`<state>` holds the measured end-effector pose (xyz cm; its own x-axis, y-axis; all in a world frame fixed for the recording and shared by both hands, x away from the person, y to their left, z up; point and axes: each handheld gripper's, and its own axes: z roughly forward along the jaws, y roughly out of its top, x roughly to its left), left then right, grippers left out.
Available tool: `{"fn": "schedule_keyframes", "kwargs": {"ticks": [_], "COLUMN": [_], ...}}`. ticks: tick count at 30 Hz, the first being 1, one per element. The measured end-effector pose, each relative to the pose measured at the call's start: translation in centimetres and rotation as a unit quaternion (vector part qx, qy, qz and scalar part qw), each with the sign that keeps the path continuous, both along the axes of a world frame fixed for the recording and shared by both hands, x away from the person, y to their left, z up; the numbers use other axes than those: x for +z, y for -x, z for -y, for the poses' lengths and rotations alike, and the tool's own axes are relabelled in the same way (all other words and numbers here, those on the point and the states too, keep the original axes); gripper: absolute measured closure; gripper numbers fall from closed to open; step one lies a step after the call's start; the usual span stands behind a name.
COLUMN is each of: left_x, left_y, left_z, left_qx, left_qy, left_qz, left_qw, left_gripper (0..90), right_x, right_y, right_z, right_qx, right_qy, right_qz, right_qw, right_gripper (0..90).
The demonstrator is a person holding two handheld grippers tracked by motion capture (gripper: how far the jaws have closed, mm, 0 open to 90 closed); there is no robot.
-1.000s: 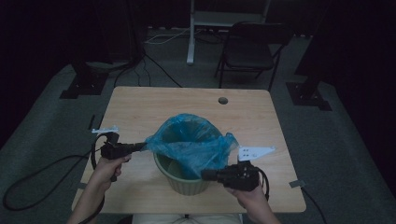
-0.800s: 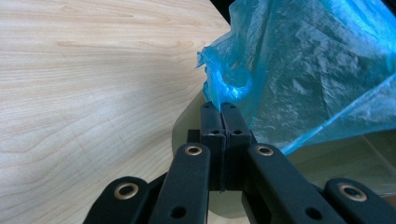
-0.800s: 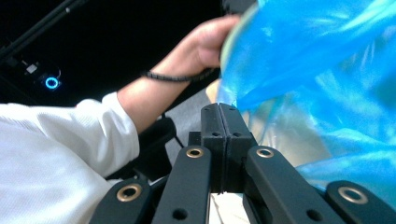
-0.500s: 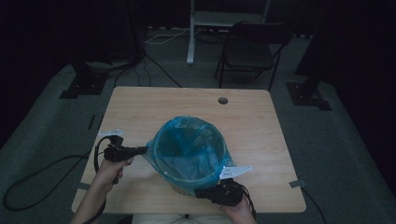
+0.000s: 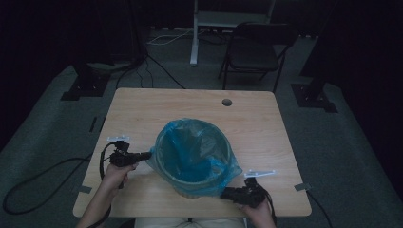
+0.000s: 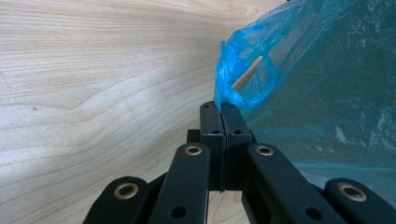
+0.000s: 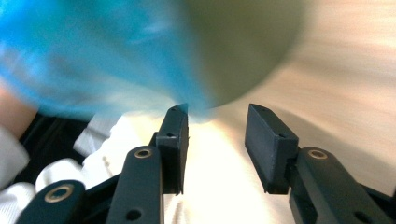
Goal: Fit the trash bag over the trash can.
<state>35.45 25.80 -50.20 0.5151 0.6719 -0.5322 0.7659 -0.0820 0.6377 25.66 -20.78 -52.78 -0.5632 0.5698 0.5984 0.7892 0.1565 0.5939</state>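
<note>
A small green bin [image 5: 190,187] stands on the wooden worktop [image 5: 142,109], toward the person's edge of it, with a blue plastic bag [image 5: 192,147] pulled down over its rim and lining the inside. The left hand-held gripper [image 5: 142,155] sits just beside the bin's left flank, its jaws pressed together on a fold of the bag's edge [image 6: 229,88], pinching the film tight. The right hand-held gripper [image 5: 228,192] is low at the bin's near right side, close to the worktop's front edge. Its jaws have just been opening and now stand apart; the bag's hem hangs just beyond the tips [image 7: 217,114], nothing pressed between them, though that view is blurred.
</note>
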Motion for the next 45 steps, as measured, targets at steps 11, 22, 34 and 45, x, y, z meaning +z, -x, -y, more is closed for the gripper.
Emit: {"fn": "schedule_keyframes", "kwargs": {"ticks": [11, 22, 34, 45], "left_x": [0.3, 0.4, -0.9, 0.3], "left_y": [0.2, 0.2, -0.4, 0.7], "left_z": [0.0, 0.4, 1.1, 0.4], "left_qx": [0.000, -0.007, -0.008, 0.014], "left_qy": [0.002, 0.008, -0.034, -0.056], "left_qz": [0.007, 0.007, -0.012, 0.062], "left_qw": [1.0000, 0.9999, 0.9993, 0.9964], "left_gripper": [90.0, 90.0, 90.0, 29.3], "right_x": [7.4, 8.9, 2.1, 3.5], "right_y": [-0.8, -2.6, -7.0, -7.5], "right_z": [7.3, 2.6, 1.2, 3.5], "right_qx": [-0.109, -0.012, -0.033, -0.088], "right_qy": [-0.052, -0.024, 0.083, 0.046], "right_qz": [0.092, 0.108, 0.025, 0.048], "right_qw": [0.9885, 0.9938, 0.9957, 0.9939], "right_gripper": [49.1, 70.3, 85.0, 37.9]}}
